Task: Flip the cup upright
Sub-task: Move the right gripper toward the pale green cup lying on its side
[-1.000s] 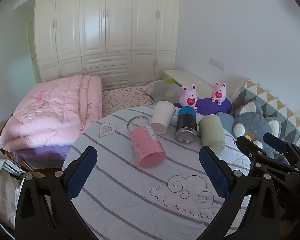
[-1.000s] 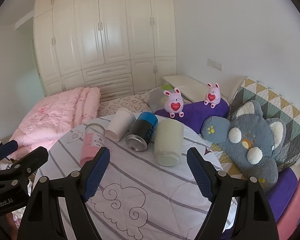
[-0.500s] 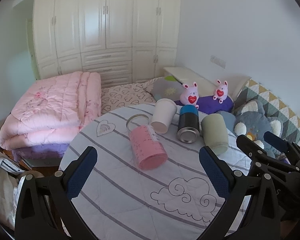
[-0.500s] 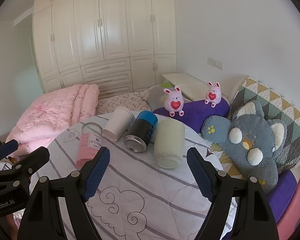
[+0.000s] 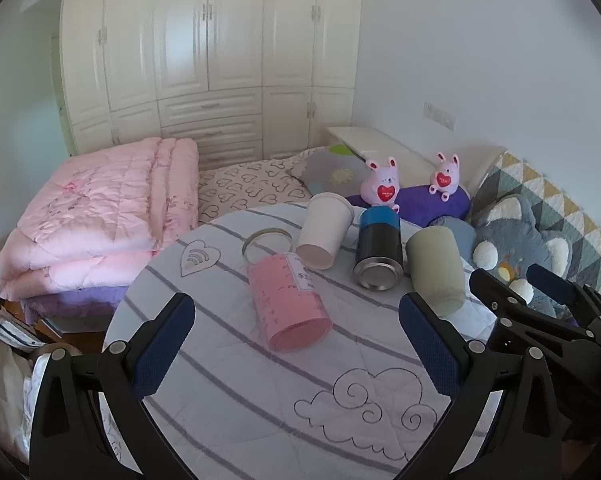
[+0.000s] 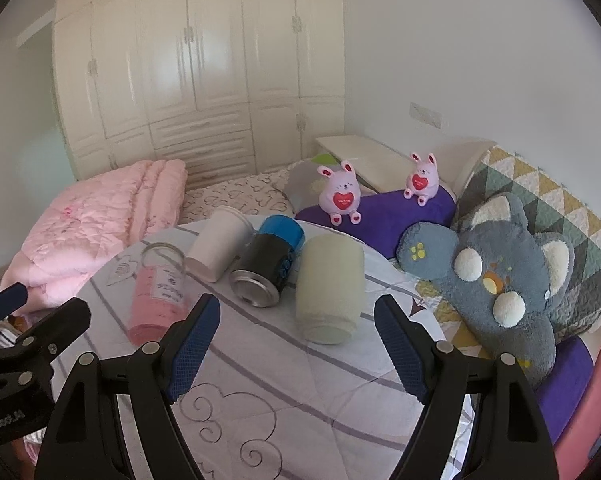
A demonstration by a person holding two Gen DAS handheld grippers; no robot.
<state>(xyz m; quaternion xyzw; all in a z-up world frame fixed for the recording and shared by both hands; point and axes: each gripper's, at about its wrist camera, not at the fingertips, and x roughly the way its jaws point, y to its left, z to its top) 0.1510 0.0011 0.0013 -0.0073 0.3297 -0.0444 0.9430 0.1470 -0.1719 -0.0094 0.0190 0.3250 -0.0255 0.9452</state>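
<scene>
Several cups lie on their sides on a round table with a striped cloth (image 5: 228,396) (image 6: 300,392). They are a pink cup with a clear rim (image 5: 286,300) (image 6: 160,296), a white paper cup (image 5: 324,230) (image 6: 222,244), a black and blue tumbler (image 5: 378,254) (image 6: 270,266) and a pale green cup (image 5: 436,270) (image 6: 330,286). My left gripper (image 5: 296,348) is open and empty in front of the pink cup. My right gripper (image 6: 296,350) is open and empty in front of the pale green cup.
A folded pink quilt (image 5: 96,212) lies on the bed to the left. Two pink bunny toys (image 5: 380,186) (image 6: 340,198), a purple cushion (image 6: 384,216) and a grey plush pillow (image 6: 500,268) crowd the table's far right side. White wardrobes (image 5: 204,48) stand behind.
Both grippers have shifted slightly; the cups sit a little lower and nearer in both views. The cups have not moved on the table.
</scene>
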